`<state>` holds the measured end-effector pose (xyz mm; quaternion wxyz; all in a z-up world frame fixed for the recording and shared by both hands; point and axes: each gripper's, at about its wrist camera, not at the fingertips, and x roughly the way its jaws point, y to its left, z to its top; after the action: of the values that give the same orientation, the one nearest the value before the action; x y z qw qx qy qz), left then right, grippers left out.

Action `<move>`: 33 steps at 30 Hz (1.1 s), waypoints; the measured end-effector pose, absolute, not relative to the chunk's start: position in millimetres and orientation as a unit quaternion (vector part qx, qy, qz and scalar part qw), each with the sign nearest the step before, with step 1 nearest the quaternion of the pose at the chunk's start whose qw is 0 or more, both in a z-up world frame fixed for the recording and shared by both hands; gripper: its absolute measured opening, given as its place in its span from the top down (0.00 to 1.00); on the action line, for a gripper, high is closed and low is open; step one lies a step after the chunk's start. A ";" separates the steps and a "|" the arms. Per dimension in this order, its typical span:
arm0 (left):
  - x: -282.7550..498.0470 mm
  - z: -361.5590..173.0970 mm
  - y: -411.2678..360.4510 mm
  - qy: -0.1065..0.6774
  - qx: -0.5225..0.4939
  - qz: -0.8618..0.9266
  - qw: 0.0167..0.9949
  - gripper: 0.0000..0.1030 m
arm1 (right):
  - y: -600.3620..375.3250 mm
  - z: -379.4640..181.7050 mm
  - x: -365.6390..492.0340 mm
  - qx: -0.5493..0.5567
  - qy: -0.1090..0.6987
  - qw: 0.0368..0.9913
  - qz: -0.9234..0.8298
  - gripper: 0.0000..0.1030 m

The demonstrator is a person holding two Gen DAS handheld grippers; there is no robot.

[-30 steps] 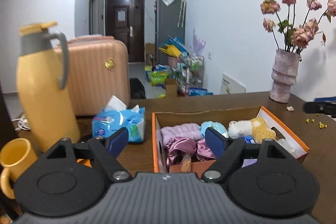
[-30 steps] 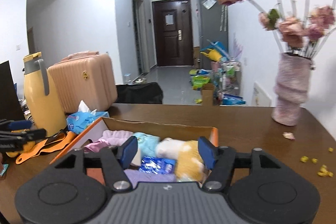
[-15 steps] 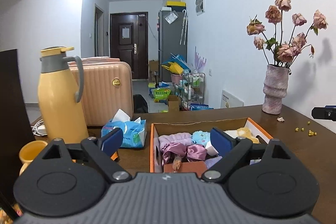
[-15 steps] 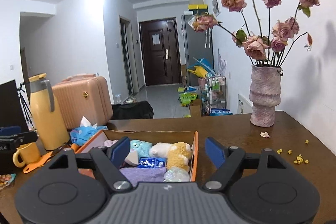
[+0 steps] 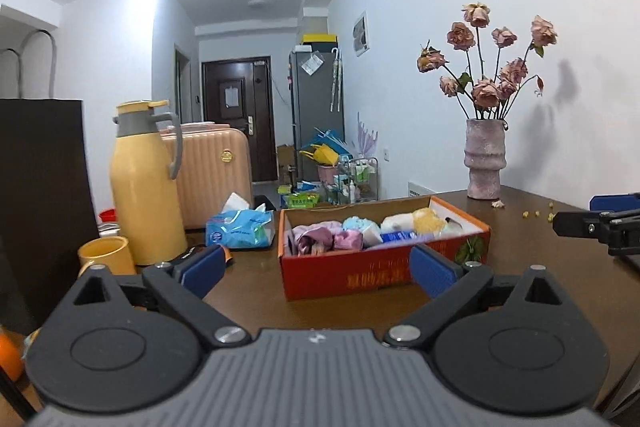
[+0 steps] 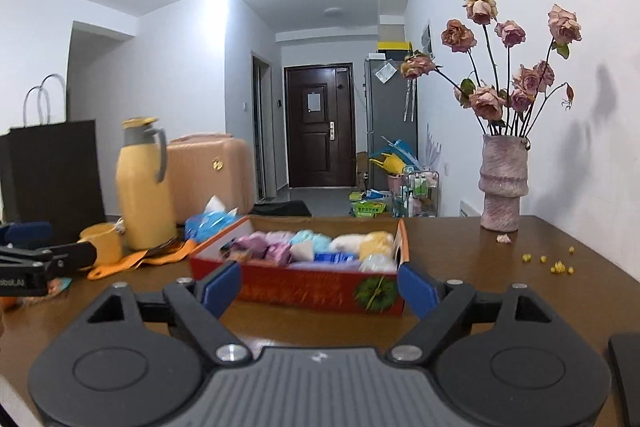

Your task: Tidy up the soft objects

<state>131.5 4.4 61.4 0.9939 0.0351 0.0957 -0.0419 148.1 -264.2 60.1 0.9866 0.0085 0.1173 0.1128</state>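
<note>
I have both tools low over the brown table, aimed at the orange box of soft things, which sits mid-table with bare wood on its near side. My left gripper is spreading its jaws and has nothing between the pads; my right gripper is spreading too, equally empty, the box's near wall lying beyond its tips. To the box's left the room is tight: a blue tissue pack just beside it, then the yellow flask and yellow mug. On the right the wood runs clear to the pink vase, with yellow crumbs near the table's edge. Only the right view shows the orange cloth under the flask; only the left view shows the box's long inner wall.
</note>
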 end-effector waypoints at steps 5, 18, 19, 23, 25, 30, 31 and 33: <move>84.8 45.2 15.9 0.106 -0.001 -0.041 0.994 0.00 | -253.4 46.4 95.5 0.010 0.110 0.988 0.108 0.14; 45.5 27.3 29.9 0.123 -0.021 -0.044 0.991 0.00 | -241.8 17.3 35.6 0.035 0.116 0.988 0.097 0.09; 44.9 26.7 29.0 0.125 -0.019 -0.048 0.991 0.00 | -241.8 15.6 35.1 0.039 0.120 0.987 0.103 0.09; 43.5 25.2 26.3 0.122 -0.009 -0.049 0.991 0.00 | -240.3 14.7 35.5 0.031 0.126 0.987 0.094 0.07; 44.2 24.9 25.9 0.123 -0.010 -0.049 0.991 0.00 | -241.8 15.5 36.4 0.036 0.130 0.986 0.094 0.07; 43.1 24.8 24.8 0.121 -0.009 -0.051 0.991 0.00 | -243.3 15.4 34.6 0.041 0.126 0.987 0.095 0.06; 44.3 25.1 26.0 0.121 -0.009 -0.051 0.991 0.00 | -242.8 14.9 34.3 0.041 0.126 0.986 0.097 0.06; 43.9 24.9 25.9 0.121 -0.009 -0.051 0.991 0.00 | -242.2 15.0 34.9 0.043 0.127 0.986 0.101 0.06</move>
<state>43.9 25.9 24.9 0.9913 -0.0088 0.1212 -0.0513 34.9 -242.2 15.0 0.9859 0.0428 0.1269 0.1007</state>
